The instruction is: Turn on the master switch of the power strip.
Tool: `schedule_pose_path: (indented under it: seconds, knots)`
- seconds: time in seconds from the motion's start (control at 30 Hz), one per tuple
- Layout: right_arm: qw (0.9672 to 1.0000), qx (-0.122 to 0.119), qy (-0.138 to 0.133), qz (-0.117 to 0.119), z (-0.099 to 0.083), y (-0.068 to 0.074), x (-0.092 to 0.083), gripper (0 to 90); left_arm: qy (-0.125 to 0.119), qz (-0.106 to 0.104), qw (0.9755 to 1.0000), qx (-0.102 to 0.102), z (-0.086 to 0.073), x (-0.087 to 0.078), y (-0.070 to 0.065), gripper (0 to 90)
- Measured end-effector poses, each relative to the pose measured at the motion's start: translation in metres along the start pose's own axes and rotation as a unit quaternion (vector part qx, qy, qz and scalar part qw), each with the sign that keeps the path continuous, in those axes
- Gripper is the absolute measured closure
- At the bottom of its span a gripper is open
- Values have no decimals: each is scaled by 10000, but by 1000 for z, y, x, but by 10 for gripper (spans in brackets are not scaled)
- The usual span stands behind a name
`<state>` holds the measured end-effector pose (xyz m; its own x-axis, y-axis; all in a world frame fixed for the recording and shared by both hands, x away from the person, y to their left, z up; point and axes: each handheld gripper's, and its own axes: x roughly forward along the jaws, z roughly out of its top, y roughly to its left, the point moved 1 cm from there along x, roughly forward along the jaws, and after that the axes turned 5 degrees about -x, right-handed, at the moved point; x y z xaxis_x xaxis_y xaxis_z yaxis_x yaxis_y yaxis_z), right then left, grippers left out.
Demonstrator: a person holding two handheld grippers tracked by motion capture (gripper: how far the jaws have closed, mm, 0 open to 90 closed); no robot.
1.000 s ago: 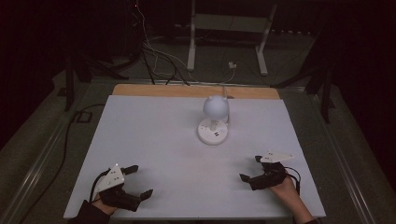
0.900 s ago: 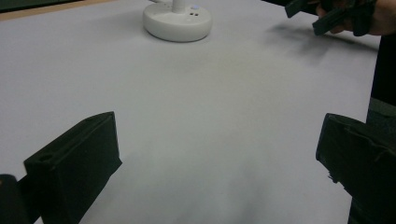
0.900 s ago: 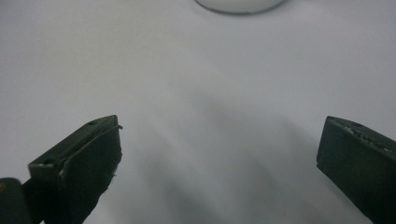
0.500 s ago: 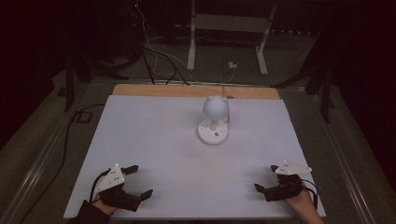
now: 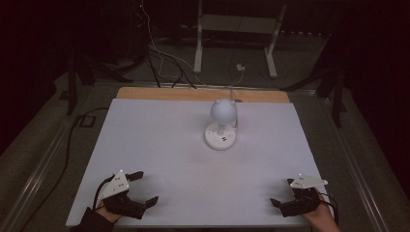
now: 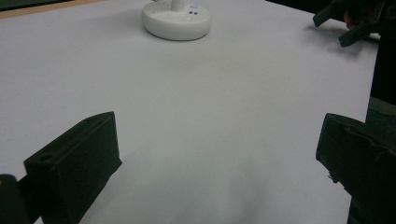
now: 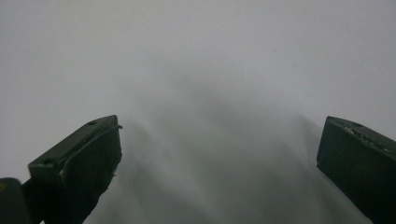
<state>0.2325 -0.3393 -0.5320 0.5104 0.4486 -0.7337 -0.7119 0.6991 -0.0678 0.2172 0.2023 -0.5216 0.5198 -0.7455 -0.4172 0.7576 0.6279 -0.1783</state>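
lamp (image 5: pixel 222 126) mid white table (image 5: pixel 159 145) | both claws spread | dark room

A plain white sheet (image 5: pixel 159 145) is seen spread over the desk, w/ a strip of light wood (image 5: pixel 193 94) left bare along the far edge. A white lamp (image 5: pixel 221 123), round shade and disc base both white, is seen near the desk's centre; small dark marks and a pale lit spot are noted on the base in the left gripper view. The left gripper (image 5: pixel 143 189) and right gripper (image 5: pixel 283 192), at the near corners, are rendered in black w/ light grey top plates. The floor beyond is shown dark grey; cables in black and white.
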Motion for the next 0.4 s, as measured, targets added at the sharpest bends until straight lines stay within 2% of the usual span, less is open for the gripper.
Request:
schedule_pose_path:
  seconds: [0.4]
  knots:
    - [10000, -15, -21, -26, 2, 0, -1, 0, 10, 19, 10000, 5, 0, 0, 0, 1]
